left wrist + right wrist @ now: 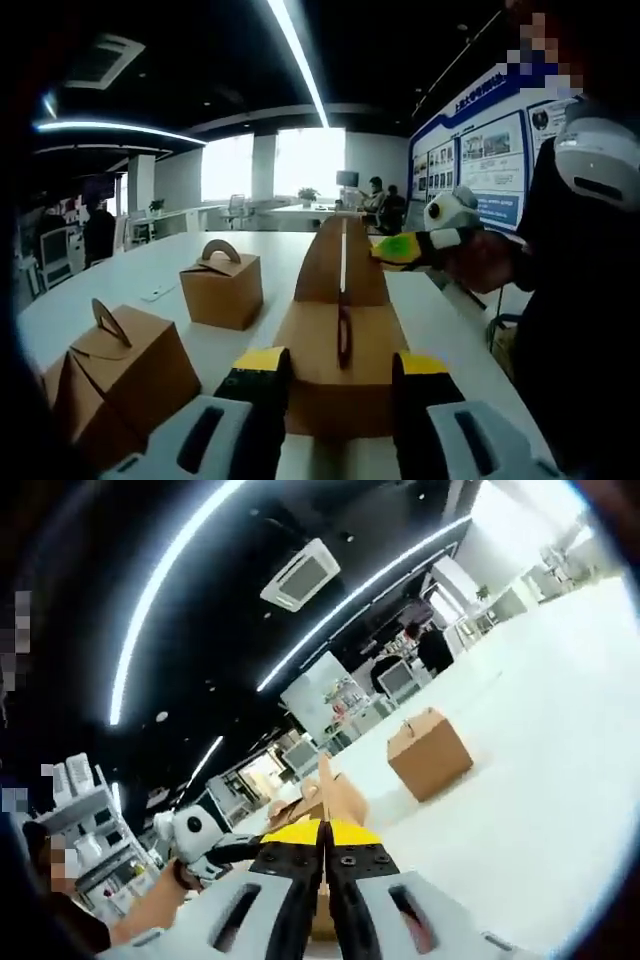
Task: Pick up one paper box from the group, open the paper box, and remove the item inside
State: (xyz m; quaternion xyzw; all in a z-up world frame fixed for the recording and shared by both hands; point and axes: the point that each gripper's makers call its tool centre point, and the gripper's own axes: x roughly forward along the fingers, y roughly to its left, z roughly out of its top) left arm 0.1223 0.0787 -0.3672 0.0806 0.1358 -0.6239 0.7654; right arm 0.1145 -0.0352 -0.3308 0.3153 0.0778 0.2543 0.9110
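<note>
Cardboard gable box (340,340), pinched between our left gripper (335,385) and closed right gripper (325,865), stretches lengthwise straight ahead.

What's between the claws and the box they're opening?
Nothing visible. The left claw already straddles the near end of the held paper box, and the right claw is pinched on its far flap. The two other boxes sit aside.

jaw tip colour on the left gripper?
Yellow tips on black jaws, clearest in the left gripper view on the left gripper, which grips the paper box.
</note>
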